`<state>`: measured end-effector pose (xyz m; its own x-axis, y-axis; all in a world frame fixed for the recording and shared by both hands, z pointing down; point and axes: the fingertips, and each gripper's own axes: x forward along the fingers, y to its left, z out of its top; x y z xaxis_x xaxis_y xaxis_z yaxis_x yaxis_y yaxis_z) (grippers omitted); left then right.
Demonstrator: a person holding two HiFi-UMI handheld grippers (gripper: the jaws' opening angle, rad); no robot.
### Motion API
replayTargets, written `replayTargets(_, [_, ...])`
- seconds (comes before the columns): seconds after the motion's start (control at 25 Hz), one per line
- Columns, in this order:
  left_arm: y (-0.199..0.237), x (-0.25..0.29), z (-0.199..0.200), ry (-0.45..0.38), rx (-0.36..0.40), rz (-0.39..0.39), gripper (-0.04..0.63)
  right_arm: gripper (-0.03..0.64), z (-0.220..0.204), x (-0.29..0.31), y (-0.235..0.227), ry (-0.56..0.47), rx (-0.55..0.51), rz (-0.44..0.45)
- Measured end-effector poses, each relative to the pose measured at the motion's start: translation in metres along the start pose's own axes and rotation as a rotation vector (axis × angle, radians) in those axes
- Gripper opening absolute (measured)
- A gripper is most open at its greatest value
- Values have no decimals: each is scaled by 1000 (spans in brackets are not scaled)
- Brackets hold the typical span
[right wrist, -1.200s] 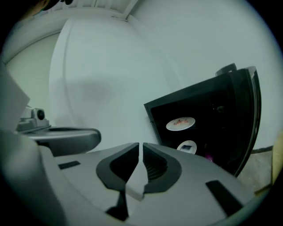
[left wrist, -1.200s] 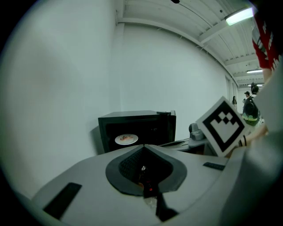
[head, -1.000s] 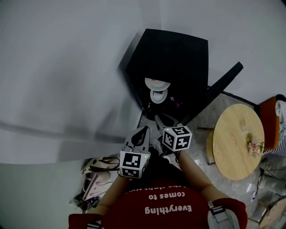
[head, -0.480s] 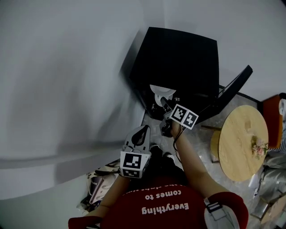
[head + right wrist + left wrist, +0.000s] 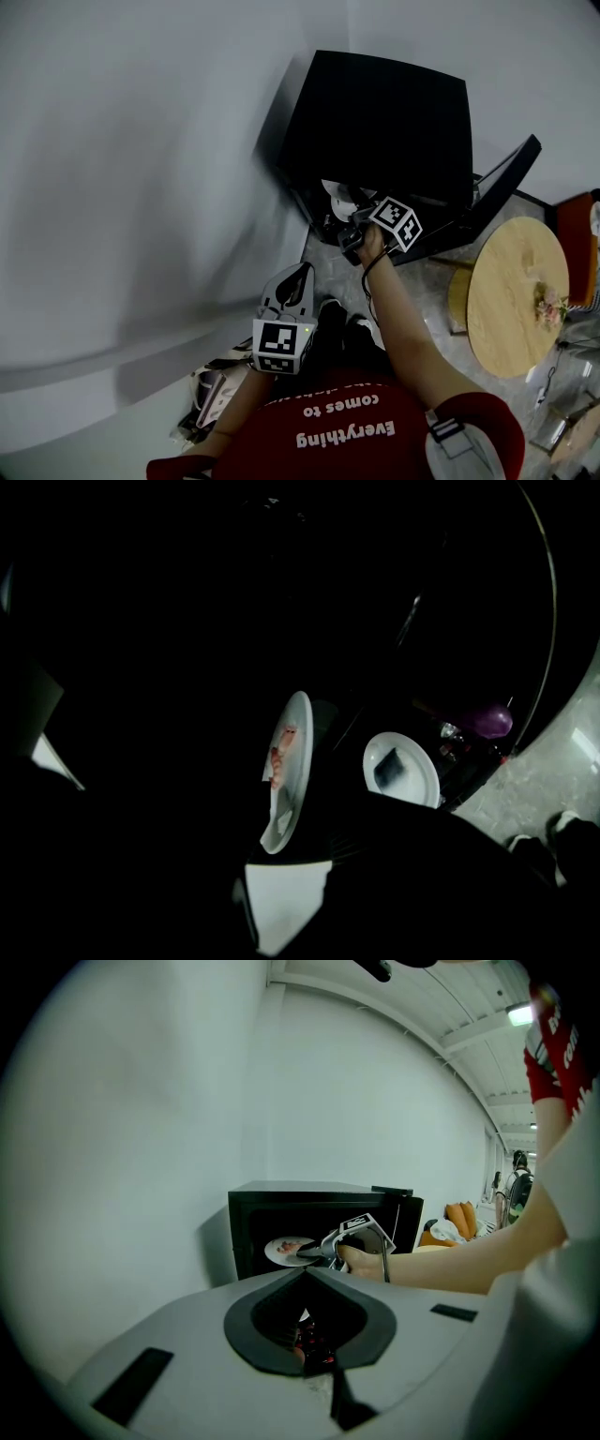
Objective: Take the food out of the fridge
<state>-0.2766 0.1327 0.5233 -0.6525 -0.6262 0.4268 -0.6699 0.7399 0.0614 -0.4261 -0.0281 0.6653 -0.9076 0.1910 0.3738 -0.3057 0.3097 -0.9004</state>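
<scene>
The black fridge (image 5: pixel 375 122) stands open, its door (image 5: pixel 506 183) swung out to the right. On its shelf lies a white plate of food (image 5: pixel 335 195) (image 5: pixel 286 1249), edge-on in the right gripper view (image 5: pixel 286 761). My right gripper (image 5: pixel 349 210) (image 5: pixel 309 1252) (image 5: pixel 284 853) reaches into the fridge at this plate's near rim. Its jaws have just been opening, stand open, and the rim lies in the gap. A second white plate (image 5: pixel 401 769) carries a dark piece. My left gripper (image 5: pixel 295 279) hangs back near my body, its fingers together and empty.
A purple item (image 5: pixel 487 721) lies low in the fridge beside the second plate. A round wooden table (image 5: pixel 516 291) with flowers (image 5: pixel 547 306) stands right of the door, an orange seat (image 5: pixel 574 230) behind it. A bag (image 5: pixel 208 398) lies on the floor at left.
My right gripper has gone from in front of my body up into the fridge and rolled over, reaching the plate. The left gripper has stayed low by my chest.
</scene>
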Motion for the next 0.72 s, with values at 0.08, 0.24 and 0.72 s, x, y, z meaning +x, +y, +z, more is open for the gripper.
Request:
replayTargets(0.08, [1, 1, -1, 1, -1, -2, 6, 117, 1, -1, -1, -17, 21, 14])
replayTargets(0.24, [0, 3, -3, 0, -8, -10, 6, 52, -1, -5, -1, -24, 53, 32])
replayTargets(0.72, [-16, 4, 12, -37, 13, -47, 6, 29, -26, -48, 8, 77, 100, 182])
